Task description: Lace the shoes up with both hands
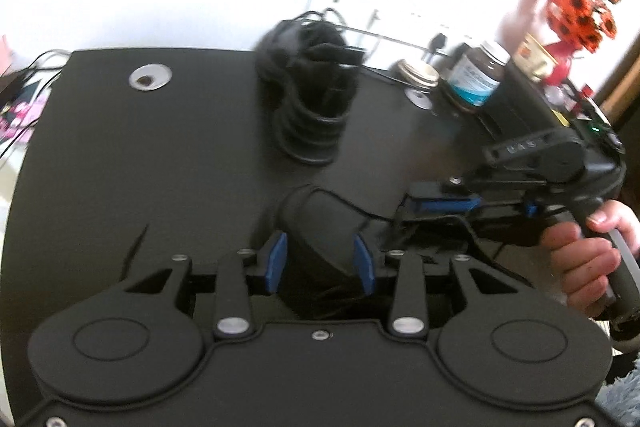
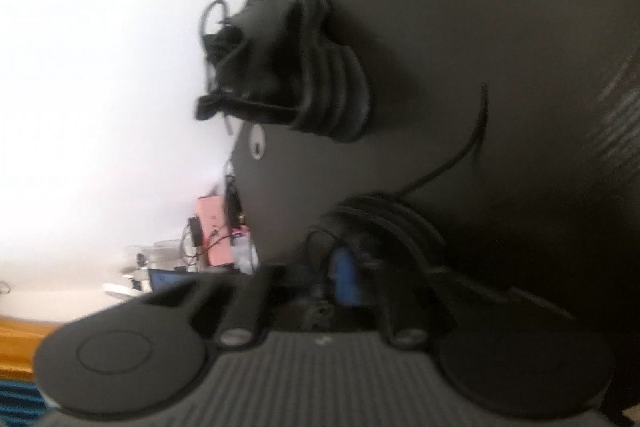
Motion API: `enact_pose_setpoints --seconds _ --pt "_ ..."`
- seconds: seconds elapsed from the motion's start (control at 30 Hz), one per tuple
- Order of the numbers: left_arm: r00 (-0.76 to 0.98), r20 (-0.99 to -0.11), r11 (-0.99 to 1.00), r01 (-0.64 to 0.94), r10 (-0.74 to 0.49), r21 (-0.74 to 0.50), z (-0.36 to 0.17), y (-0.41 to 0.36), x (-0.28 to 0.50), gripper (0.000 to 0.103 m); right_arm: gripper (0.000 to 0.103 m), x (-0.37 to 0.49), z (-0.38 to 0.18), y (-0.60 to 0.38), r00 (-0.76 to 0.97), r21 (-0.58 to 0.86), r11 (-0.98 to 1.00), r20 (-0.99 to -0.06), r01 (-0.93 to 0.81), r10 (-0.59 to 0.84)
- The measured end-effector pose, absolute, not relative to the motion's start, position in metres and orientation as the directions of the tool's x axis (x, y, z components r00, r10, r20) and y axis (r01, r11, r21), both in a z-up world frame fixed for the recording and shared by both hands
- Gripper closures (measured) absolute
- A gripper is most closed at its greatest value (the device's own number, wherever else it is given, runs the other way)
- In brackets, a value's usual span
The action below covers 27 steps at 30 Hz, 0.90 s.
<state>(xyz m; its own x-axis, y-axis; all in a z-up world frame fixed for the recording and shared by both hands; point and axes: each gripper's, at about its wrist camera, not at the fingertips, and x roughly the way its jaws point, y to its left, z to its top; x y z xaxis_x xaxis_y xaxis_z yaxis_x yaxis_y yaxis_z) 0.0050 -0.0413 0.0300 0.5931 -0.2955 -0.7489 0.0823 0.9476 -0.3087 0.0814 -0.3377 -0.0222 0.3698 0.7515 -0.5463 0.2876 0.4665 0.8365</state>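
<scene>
- A black shoe (image 1: 320, 227) is seen lying on the black table (image 1: 140, 155) directly in front of the left gripper (image 1: 320, 261), its rounded end pointing away from the camera.
- The near part of this shoe is placed between the two blue pads (image 1: 276, 261) of the left gripper; the jaws are held partly open, and the pads appear to rest against the shoe's sides, so the shoe is taken to be gripped, though blur keeps the contact from being read with certainty.
- A thin black lace (image 1: 372, 213) is seen running from the top of the shoe rightward to the right gripper (image 1: 444, 205), which is held in a person's hand (image 1: 584, 259) just beside the shoe.
- In the right wrist view the blue pads (image 2: 346, 279) of the right gripper are pressed together with no gap visible; a loop of lace is seen beside them, but whether it is pinched between them cannot be told through the blur.
- A loose lace end (image 2: 468, 143) is seen curving across the table beyond the near shoe (image 2: 400, 223).
- A second black shoe (image 1: 312, 87) is stood further back on the table, well apart from both grippers, with its ribbed sole towards the left gripper's camera.
- A jar (image 1: 478, 75) and a pot of orange flowers (image 1: 580, 15) are seen at the far right edge of the table.
</scene>
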Motion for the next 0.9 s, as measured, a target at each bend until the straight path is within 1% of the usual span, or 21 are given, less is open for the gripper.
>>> enact_pose_setpoints --seconds 0.17,0.27,0.43,0.6,0.7,0.77,0.8,0.83,0.87,0.9 --pt "0.563 -0.771 0.949 0.084 -0.298 -0.305 0.02 -0.04 0.001 0.062 0.099 0.081 -0.005 -0.36 0.488 0.832 0.494 -0.551 0.253 0.677" --pt "0.53 -0.785 0.945 0.122 -0.321 -0.304 0.01 -0.05 -0.002 0.059 0.099 0.082 0.004 -0.376 0.552 0.825 0.507 -0.551 0.248 0.626" --pt "0.483 -0.805 0.939 0.182 -0.345 -0.293 -0.004 -0.062 -0.007 0.055 0.099 0.079 0.009 -0.41 0.629 0.818 0.498 -0.554 0.288 0.546" --pt "0.485 -0.812 0.943 0.226 -0.326 -0.244 -0.012 -0.079 -0.006 0.056 0.099 0.072 0.008 -0.431 0.655 0.81 0.489 -0.564 0.323 0.503" --pt "0.494 -0.809 0.942 0.254 -0.32 -0.218 -0.012 -0.089 -0.006 0.061 0.099 0.069 0.006 -0.433 0.656 0.808 0.488 -0.568 0.33 0.497" --pt "0.499 -0.81 0.944 0.267 -0.308 -0.194 -0.012 -0.094 -0.006 0.078 0.099 0.065 0.006 -0.435 0.656 0.808 0.489 -0.567 0.328 0.498" --pt "0.503 -0.811 0.945 0.275 -0.297 -0.175 -0.013 -0.096 -0.006 0.082 0.099 0.066 0.005 -0.434 0.656 0.808 0.491 -0.566 0.325 0.498" --pt "0.51 -0.811 0.947 0.282 -0.286 -0.157 -0.013 -0.097 -0.007 0.089 0.099 0.067 0.004 -0.432 0.656 0.808 0.493 -0.566 0.322 0.499" --pt "0.517 -0.809 0.947 0.286 -0.28 -0.145 -0.012 -0.098 -0.008 0.092 0.099 0.068 0.002 -0.431 0.656 0.808 0.494 -0.565 0.32 0.5" --pt "0.523 -0.806 0.948 0.287 -0.278 -0.141 -0.012 -0.098 -0.009 0.092 0.099 0.069 0.002 -0.43 0.656 0.809 0.495 -0.564 0.317 0.501"
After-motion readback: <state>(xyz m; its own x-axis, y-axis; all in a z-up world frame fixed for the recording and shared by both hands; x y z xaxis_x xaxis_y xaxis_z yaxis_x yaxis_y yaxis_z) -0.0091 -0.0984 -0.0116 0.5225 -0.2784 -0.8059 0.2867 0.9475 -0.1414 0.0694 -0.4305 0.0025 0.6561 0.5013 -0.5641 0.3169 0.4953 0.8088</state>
